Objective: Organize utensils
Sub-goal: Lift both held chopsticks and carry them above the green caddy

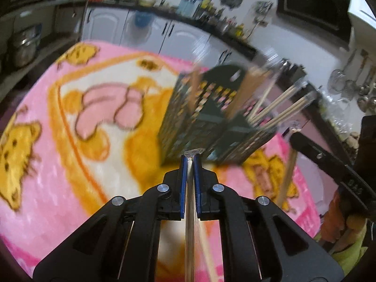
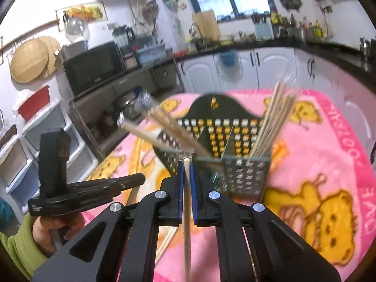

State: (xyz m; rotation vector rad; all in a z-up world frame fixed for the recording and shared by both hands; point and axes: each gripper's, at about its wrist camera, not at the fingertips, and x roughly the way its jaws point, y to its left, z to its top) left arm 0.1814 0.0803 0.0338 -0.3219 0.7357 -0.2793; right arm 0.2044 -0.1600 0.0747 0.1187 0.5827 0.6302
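Note:
A black perforated utensil holder (image 1: 211,117) (image 2: 223,141) stands upright on a pink cartoon blanket (image 1: 47,188) (image 2: 310,164). Bare wooden sticks (image 2: 275,122) (image 1: 282,103) stand in one compartment, and plastic-wrapped chopsticks (image 2: 152,122) lean out of another. My left gripper (image 1: 190,158) is shut on a clear-wrapped chopstick (image 1: 191,211) just in front of the holder. My right gripper (image 2: 186,164) is shut on a wooden chopstick (image 2: 186,211), also close before the holder. Each gripper shows in the other's view: the left gripper (image 2: 138,179) and the right gripper (image 1: 293,138), below which its chopstick (image 1: 287,176) hangs.
A hand in a green sleeve (image 2: 16,242) holds the left gripper. More chopsticks (image 2: 166,239) lie on the blanket under my right gripper. White cabinets (image 2: 235,70), a microwave (image 2: 94,70) and storage drawers (image 2: 23,159) surround the table.

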